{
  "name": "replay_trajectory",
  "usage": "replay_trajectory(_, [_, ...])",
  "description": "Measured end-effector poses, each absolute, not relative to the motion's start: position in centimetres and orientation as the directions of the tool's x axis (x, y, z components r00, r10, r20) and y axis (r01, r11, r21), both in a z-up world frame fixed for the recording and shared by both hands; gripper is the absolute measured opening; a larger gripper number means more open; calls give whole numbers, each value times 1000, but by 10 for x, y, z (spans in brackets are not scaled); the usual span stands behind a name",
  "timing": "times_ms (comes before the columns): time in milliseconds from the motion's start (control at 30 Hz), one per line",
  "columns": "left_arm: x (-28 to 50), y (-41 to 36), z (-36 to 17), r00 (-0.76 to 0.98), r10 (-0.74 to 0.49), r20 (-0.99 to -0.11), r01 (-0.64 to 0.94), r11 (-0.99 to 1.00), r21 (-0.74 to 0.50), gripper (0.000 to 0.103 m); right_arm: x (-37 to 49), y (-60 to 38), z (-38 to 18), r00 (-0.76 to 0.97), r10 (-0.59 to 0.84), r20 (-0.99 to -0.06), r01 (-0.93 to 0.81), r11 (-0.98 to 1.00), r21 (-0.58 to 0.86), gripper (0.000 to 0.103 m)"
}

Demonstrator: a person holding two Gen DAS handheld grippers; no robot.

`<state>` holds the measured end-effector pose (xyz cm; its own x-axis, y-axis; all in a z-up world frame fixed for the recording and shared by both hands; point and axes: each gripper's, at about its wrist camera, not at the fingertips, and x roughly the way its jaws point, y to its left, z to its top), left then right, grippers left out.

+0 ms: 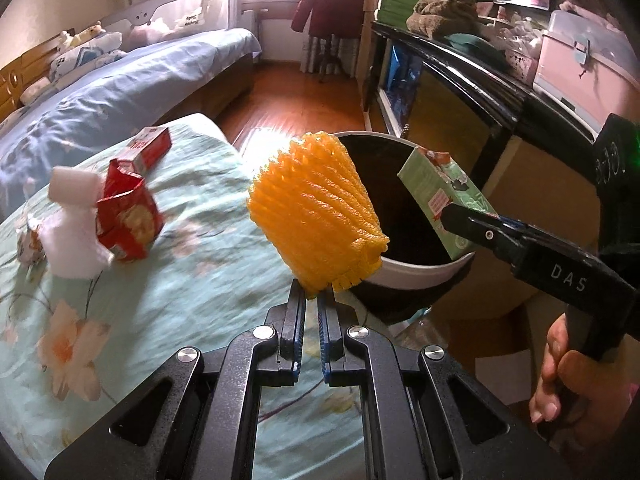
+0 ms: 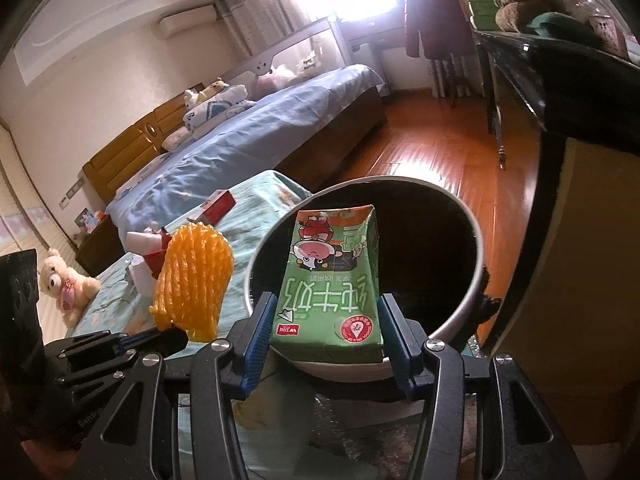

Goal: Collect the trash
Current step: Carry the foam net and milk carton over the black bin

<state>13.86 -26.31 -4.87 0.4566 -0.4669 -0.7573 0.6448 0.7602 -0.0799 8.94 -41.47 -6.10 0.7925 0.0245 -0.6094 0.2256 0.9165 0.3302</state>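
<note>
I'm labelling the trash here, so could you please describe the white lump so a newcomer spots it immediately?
Start at the floral green cloth beside the bin. Near its left edge lies a cluster of litter: the white foam lump leans against a torn red packet. It is the only plain white, unprinted piece.

A green milk carton (image 2: pixel 334 280) is clamped between the blue-padded fingers (image 2: pixel 256 344) of the right gripper (image 2: pixel 326 340) and held upside down over the open mouth of a white-rimmed bin (image 2: pixel 476 264) with a dark inside. To the left, an orange foam net (image 2: pixel 194 280) is pinched by the left gripper (image 2: pixel 176 334), beside the bin's rim. Behind it, red packaging (image 2: pixel 218 204) and white scraps (image 2: pixel 140 240) are seen on a floral cloth (image 2: pixel 256 204).
</note>
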Motion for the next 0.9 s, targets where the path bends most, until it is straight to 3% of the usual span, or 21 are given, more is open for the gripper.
replay_trajectory(900, [163, -323, -55, 402, -466, -788, 687, 723, -78, 6, 109, -454, -73, 773, -13, -634, 278, 905, 321, 53])
